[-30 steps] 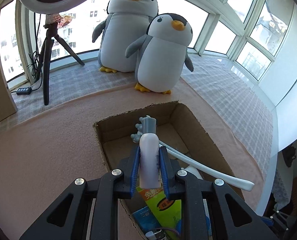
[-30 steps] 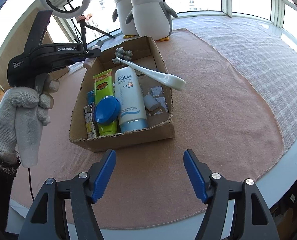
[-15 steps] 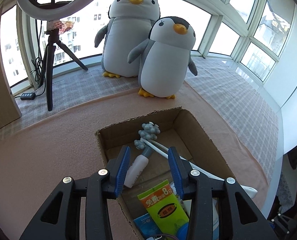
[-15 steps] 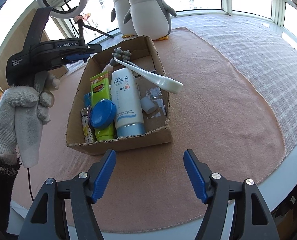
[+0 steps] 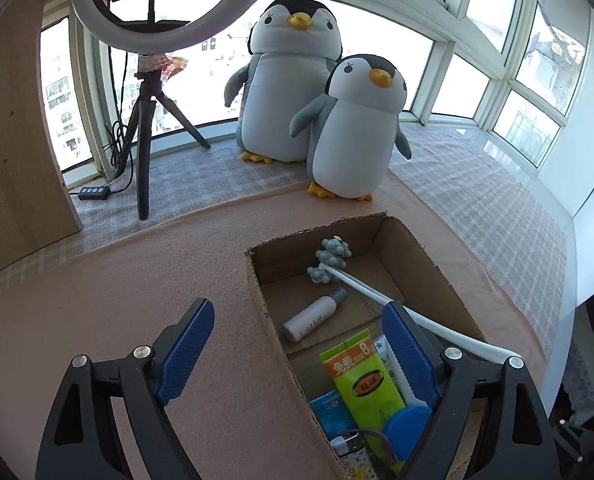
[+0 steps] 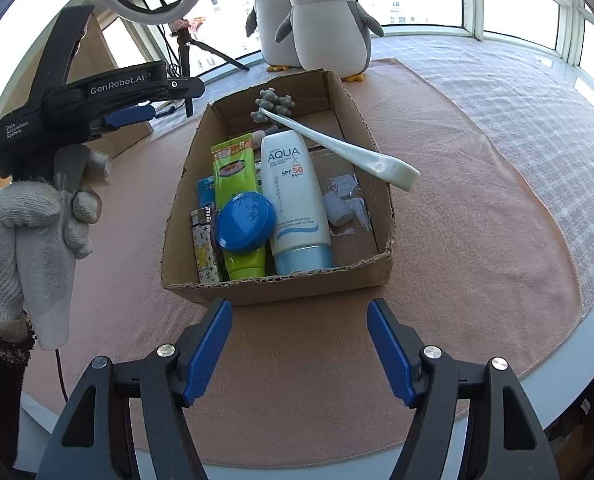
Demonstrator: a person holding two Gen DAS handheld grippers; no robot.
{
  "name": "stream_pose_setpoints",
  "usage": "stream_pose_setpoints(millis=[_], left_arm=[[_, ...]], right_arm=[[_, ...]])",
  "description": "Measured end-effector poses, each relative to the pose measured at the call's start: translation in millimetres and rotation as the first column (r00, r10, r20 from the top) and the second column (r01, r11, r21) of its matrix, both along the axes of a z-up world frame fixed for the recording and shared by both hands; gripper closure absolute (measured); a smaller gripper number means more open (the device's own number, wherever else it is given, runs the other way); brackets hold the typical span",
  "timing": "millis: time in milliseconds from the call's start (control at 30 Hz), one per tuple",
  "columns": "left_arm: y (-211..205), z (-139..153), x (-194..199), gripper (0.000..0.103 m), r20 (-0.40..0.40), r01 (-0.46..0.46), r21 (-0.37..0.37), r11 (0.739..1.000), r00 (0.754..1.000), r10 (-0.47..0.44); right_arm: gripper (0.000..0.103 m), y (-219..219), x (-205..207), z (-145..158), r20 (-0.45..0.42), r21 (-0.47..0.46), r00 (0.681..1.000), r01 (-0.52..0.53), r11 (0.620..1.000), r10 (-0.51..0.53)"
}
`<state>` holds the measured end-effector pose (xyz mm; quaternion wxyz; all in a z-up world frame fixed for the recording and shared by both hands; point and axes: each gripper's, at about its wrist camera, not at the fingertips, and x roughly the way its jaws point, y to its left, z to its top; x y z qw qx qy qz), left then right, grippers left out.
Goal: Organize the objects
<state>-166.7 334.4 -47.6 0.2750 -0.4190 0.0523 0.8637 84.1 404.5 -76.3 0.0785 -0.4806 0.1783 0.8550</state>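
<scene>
Smooth cylindrical bottle (image 5: 315,314) inside corrugated cardboard box (image 5: 425,258)

Two plush penguins (image 5: 293,80), one cardboard box (image 6: 289,280), three tubes (image 6: 297,196), one lighter (image 6: 203,248).

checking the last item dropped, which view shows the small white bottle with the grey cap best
The left wrist view: the small white bottle with the grey cap lies fully exposed on the cardboard box floor. The right wrist view shows only its cap end.
</scene>
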Motion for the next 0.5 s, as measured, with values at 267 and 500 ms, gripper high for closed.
stream_pose_setpoints(millis=[267,500], left_arm=[[-55,16,18,0.005,-0.006,-0.069,0.005,0.998,0.998,0.069],[-115,34,42,0.005,-0.024,-0.131,0.012,0.991,0.991,0.132]], right_arm=[[0.036,-29,-11,5,0.002,0.018,0.999,-0.039,0.999,0.039],[0.036,-60,-24,14,-0.015,0.037,0.996,-0.086,0.996,0.087]])
